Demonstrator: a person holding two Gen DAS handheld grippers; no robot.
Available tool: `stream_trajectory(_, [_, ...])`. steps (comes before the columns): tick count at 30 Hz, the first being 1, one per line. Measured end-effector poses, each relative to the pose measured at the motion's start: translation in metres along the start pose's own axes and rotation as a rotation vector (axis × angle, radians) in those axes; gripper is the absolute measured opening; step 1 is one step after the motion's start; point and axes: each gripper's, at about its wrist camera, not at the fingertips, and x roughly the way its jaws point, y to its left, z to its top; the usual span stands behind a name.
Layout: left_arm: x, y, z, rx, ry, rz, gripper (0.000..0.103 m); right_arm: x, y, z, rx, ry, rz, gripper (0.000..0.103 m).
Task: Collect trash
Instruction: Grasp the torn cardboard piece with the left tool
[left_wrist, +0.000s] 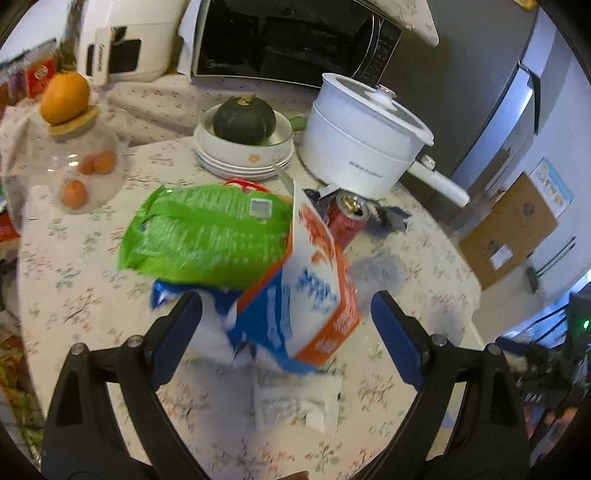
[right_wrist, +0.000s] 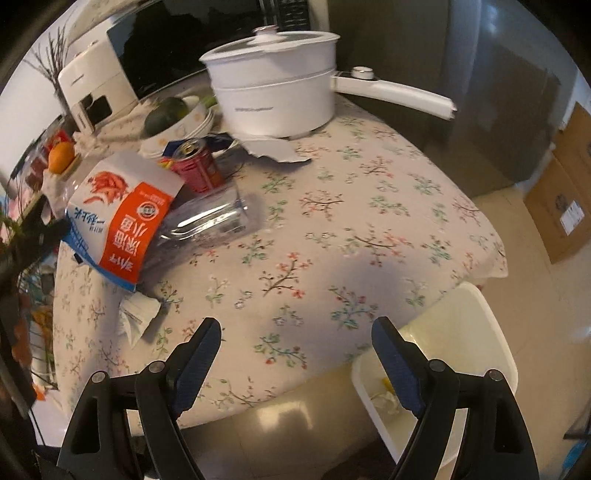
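The trash lies in a heap on the floral tablecloth (right_wrist: 332, 206) in front of the white pot (right_wrist: 277, 92): an orange-and-white carton (left_wrist: 314, 280) leans on a green bag (left_wrist: 207, 232), with a red can (right_wrist: 197, 166) between the carton and the pot. A clear, possibly plastic, container (right_wrist: 210, 221) lies just beside the carton. The left gripper (left_wrist: 286, 314) hangs over the carton with jaws apart, pads clear of it; the right gripper (right_wrist: 295, 341) stands spread and empty, away from the pot, above the table edge and a white bin (right_wrist: 480, 332).

The green bag (left_wrist: 207, 229) hides most of a blue wrapper (left_wrist: 166, 293); the red can's (left_wrist: 349, 218) print is blurred.
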Motion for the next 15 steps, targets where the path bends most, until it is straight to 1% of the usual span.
stream_trajectory(1, [0.005, 0.004, 0.003, -0.009, 0.008, -0.016, 0.091, 0.002, 0.000, 0.001, 0.010, 0.006, 0.008, 0.085])
stream_trajectory(3, [0.015, 0.007, 0.005, -0.026, 0.023, -0.044, 0.085, 0.004, -0.003, 0.001, 0.030, 0.013, 0.018, 0.085])
stream_trajectory(5, [0.021, 0.009, 0.005, -0.043, 0.038, -0.054, 0.069, 0.004, -0.007, 0.000, 0.047, 0.016, 0.027, 0.085])
stream_trajectory(6, [0.023, 0.008, 0.005, -0.049, 0.047, -0.063, 0.065, 0.005, -0.009, 0.000, 0.058, 0.020, 0.032, 0.085])
stream_trajectory(7, [0.024, 0.008, 0.005, -0.050, 0.051, -0.067, 0.057, 0.005, -0.010, 0.001, 0.065, 0.022, 0.034, 0.085])
stream_trajectory(9, [0.023, 0.006, 0.005, -0.048, 0.045, -0.068, 0.056, 0.004, -0.012, 0.001, 0.077, 0.023, 0.041, 0.085])
stream_trajectory(10, [0.022, 0.006, 0.005, -0.051, 0.042, -0.074, 0.051, 0.004, -0.013, 0.001, 0.082, 0.022, 0.041, 0.085])
stream_trajectory(11, [0.020, 0.006, 0.004, -0.055, 0.038, -0.085, 0.032, 0.004, -0.013, 0.001, 0.084, 0.023, 0.039, 0.085])
stream_trajectory(12, [0.019, 0.006, 0.004, -0.059, 0.041, -0.095, 0.019, 0.005, -0.013, 0.002, 0.085, 0.023, 0.038, 0.085])
stream_trajectory(13, [0.017, 0.006, 0.003, -0.068, 0.041, -0.112, 0.015, 0.005, -0.012, 0.002, 0.085, 0.025, 0.036, 0.085])
stream_trajectory(14, [0.012, 0.005, 0.003, -0.066, 0.028, -0.132, 0.008, 0.006, -0.012, 0.002, 0.084, 0.026, 0.034, 0.085])
stream_trajectory(15, [0.011, 0.004, 0.002, -0.063, 0.024, -0.141, 0.007, 0.007, -0.011, 0.001, 0.082, 0.027, 0.033, 0.085])
